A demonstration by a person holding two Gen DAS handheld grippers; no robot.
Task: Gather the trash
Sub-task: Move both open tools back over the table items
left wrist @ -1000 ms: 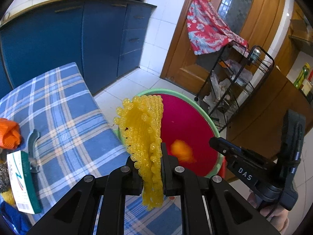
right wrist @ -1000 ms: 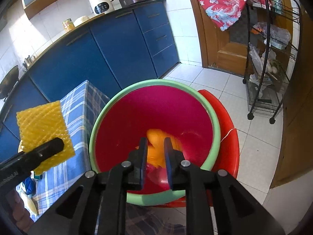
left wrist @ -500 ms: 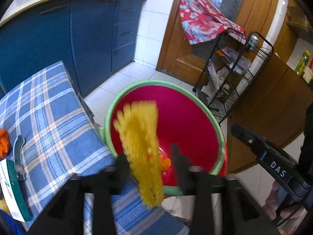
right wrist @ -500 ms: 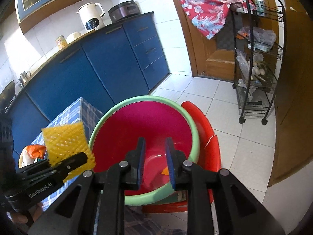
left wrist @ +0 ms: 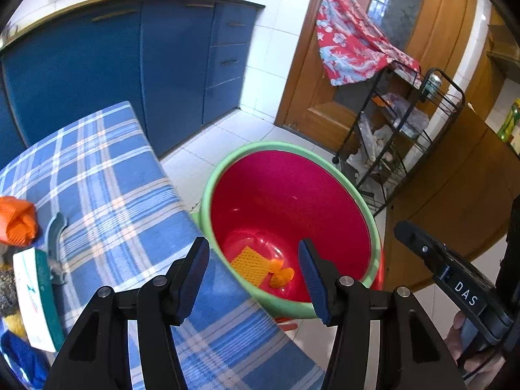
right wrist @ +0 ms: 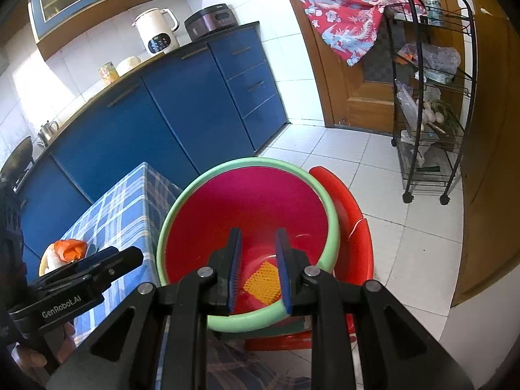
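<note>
Left gripper (left wrist: 253,269) hangs over the right edge of the tabletop, tipped down toward the basin. Its jaws have just been opening and now stand well apart, nothing between the blue pads (left wrist: 195,269). Right gripper (right wrist: 257,268) also points down into the basin; jaws narrow but with a clear gap, nothing pinched.

Basin (left wrist: 373,237), red inside with a green rim, sits on a red chair (right wrist: 354,224) just beside the table's right edge. At its bottom lies the yellow foam net (left wrist: 249,266), flat, touching a crumpled orange scrap (left wrist: 281,276) on its right. In the right wrist view the net (right wrist: 264,282) shows between the right gripper's fingers, well below them.

Table (left wrist: 107,188) carries a blue plaid cloth. Near its left edge, close to the camera: a white and green box (left wrist: 34,295), a grey plastic piece (left wrist: 56,240) touching the box's far corner, an orange crumpled bag (left wrist: 16,219) just beyond. Something dark blue (left wrist: 19,357) at the nearest left corner, too cropped to tell.

A hand (left wrist: 468,351) grips the right gripper's handle at the lower right of the left wrist view.

Farther: white tiled floor, blue cabinets (right wrist: 182,110) along the wall with a white kettle (right wrist: 157,31) and a dark cooker (right wrist: 213,21) on the counter. Black wire cart (right wrist: 429,97) by the wooden door (right wrist: 360,91); a red patterned cloth (right wrist: 341,6) is draped from the door across to the cart.
</note>
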